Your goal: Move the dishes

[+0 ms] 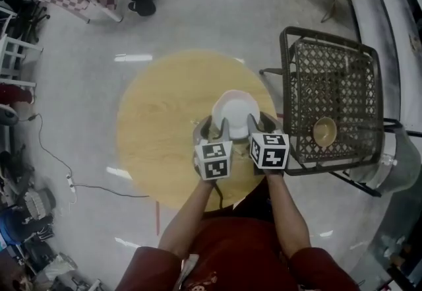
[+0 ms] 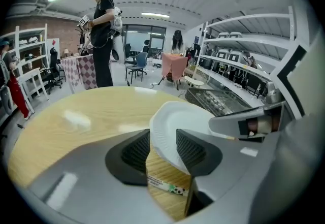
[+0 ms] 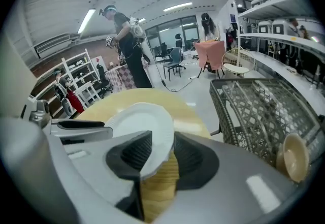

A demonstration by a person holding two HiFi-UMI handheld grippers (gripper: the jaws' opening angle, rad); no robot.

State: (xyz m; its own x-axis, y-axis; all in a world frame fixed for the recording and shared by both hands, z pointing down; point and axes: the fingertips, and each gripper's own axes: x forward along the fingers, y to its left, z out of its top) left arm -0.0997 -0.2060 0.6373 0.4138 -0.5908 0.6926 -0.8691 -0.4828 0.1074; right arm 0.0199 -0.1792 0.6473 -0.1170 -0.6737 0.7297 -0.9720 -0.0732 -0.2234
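A white plate [image 1: 234, 111] is gripped by both grippers at its near rim, over the right part of the round wooden table [image 1: 158, 125]. My left gripper [image 1: 217, 130] is shut on the rim's left side, and the plate [image 2: 175, 124] stands tilted between its dark pads [image 2: 133, 151]. My right gripper [image 1: 254, 125] is shut on the rim's right side, and the plate's edge [image 3: 137, 126] runs between its pads [image 3: 190, 157]. In each gripper view the other gripper shows beside the plate: the right gripper [image 2: 249, 124] and the left gripper [image 3: 76, 129].
A dark wire dish rack [image 1: 333, 85] stands just right of the table, with a tan bowl [image 1: 324, 131] in it; the bowl [image 3: 292, 157] shows again in the right gripper view. A person [image 2: 101, 35] stands beyond the table's far side. Shelves and chairs line the room's edges.
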